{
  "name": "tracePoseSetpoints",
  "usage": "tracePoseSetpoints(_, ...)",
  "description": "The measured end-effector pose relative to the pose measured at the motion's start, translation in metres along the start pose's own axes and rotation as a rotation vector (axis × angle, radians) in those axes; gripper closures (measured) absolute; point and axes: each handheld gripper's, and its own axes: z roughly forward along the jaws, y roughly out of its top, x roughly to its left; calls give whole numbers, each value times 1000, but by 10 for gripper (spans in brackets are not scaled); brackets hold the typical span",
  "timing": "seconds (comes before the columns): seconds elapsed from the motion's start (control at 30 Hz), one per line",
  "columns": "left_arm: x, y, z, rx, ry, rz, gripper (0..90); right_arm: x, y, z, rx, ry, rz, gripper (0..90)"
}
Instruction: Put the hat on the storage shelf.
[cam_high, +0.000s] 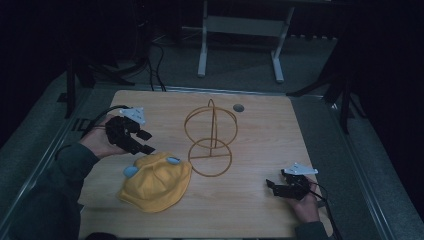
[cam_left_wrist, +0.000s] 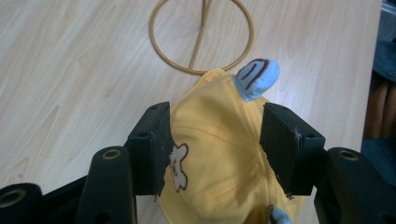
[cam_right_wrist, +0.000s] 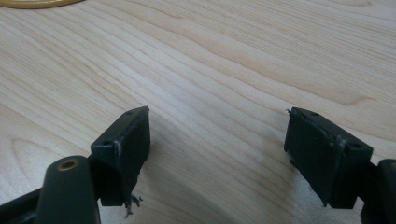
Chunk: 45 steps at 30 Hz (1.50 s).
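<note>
Yellow fabric cap with blue ears (cam_high: 156, 181) lies flat on the wooden desk (cam_high: 260, 130), not yet on the gold wire hat stand (cam_high: 211, 140); left gripper (cam_high: 142, 141) fingers wide over the cap, not gripping; right gripper (cam_high: 274, 186) fingers wide, empty

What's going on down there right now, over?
Left gripper open over the yellow cap. Right gripper open on bare table. Wire stand beside cap, nothing in the way.

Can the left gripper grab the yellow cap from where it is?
Probably yes. The left gripper is open right over the yellow cap, one jaw on each side of its crown, with nothing between them. Its pads do not seem to press the cloth yet.
</note>
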Motion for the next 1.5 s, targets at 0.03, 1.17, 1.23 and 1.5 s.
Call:
tracePoseSetpoints(0.03,-1,1,0,5,-3,1,439,0,0,0,0,0,-1,222)
tracePoseSetpoints(1.17,-14,8,11,66,-45,47,479,0,0,0,0,0,0,222)
tracePoseSetpoints(1.23,-15,8,11,69,-44,48,479,0,0,0,-1,0,0,222)
tracePoseSetpoints(1.5,-19,8,14,91,-50,56,486,0,0,0,0,0,0,222)
